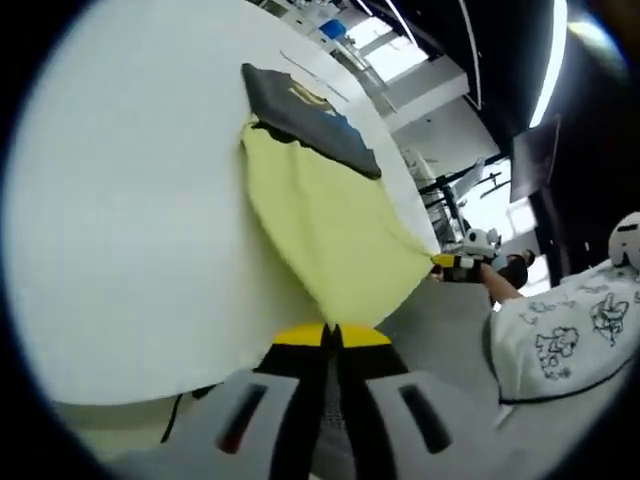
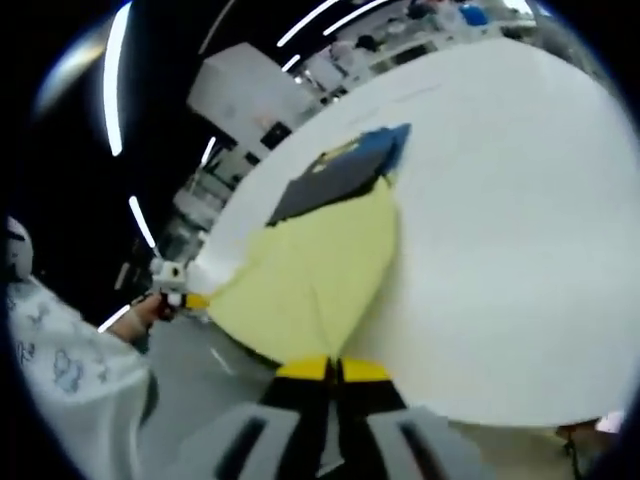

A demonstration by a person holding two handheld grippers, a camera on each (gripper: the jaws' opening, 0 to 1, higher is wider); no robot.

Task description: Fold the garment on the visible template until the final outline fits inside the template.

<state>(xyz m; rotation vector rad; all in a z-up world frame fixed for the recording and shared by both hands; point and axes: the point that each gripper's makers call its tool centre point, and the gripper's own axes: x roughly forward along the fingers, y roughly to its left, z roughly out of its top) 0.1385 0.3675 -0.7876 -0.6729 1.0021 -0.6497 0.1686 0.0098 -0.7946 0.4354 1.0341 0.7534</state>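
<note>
A white table spreads across the left of the left gripper view. Ceiling lights run along the upper right, and shelves and equipment stand in the right gripper view's upper middle.

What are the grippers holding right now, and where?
Both grippers pinch the yellow garment by its near corners, one each.

White table, plain and smooth, edge curving past the lower part of the left gripper view; same pale top spread wide in the right gripper view; lying on it, 1 pale yellow garment, flat on the surface at the far end, its near corners lifted off past the table's edge; 1 dark folded cloth with a blue patch, resting across the yellow garment's far end and partly on the bare top.
</note>
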